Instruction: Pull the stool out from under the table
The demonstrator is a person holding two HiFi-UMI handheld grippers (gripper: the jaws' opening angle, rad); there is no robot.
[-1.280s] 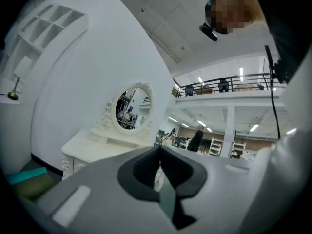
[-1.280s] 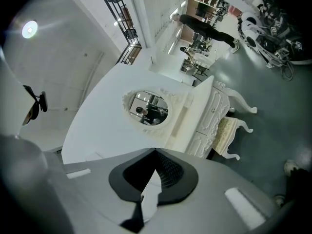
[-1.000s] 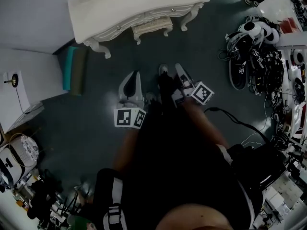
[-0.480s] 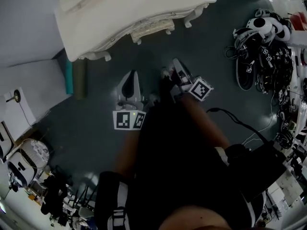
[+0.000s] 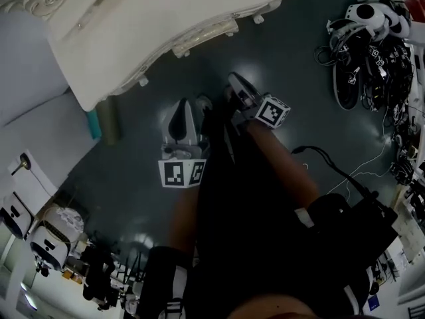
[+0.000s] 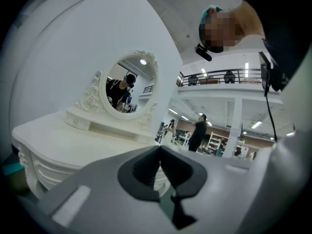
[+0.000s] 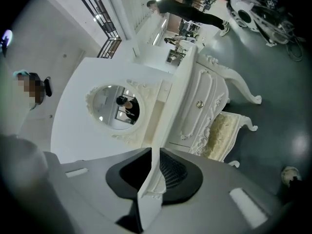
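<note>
A white carved dressing table (image 5: pixel 166 18) fills the top of the head view. The cream cushioned stool (image 5: pixel 202 37) is tucked under it, with only its front edge showing. In the right gripper view the stool (image 7: pixel 222 133) sits between the table's curved legs, ahead and to the right of my right gripper (image 7: pixel 152 150). Its jaws have just been opening and stand a narrow crack apart with nothing between them. My left gripper (image 6: pixel 159 147) is shut and empty, facing the table top (image 6: pixel 63 140) and its oval mirror (image 6: pixel 129 84). Both grippers (image 5: pixel 180 121) (image 5: pixel 242 92) hang short of the table.
A heap of headsets and cables (image 5: pixel 372 38) lies on the floor at the right. A teal and olive roll (image 5: pixel 106 118) leans by the table's left end. White machines (image 5: pixel 46 238) stand at the lower left. A black cable (image 5: pixel 332 168) trails behind my right arm.
The table has grown and slid toward the lower left of the head view as I came closer. Both grippers have advanced toward it, and less of the stool shows.
</note>
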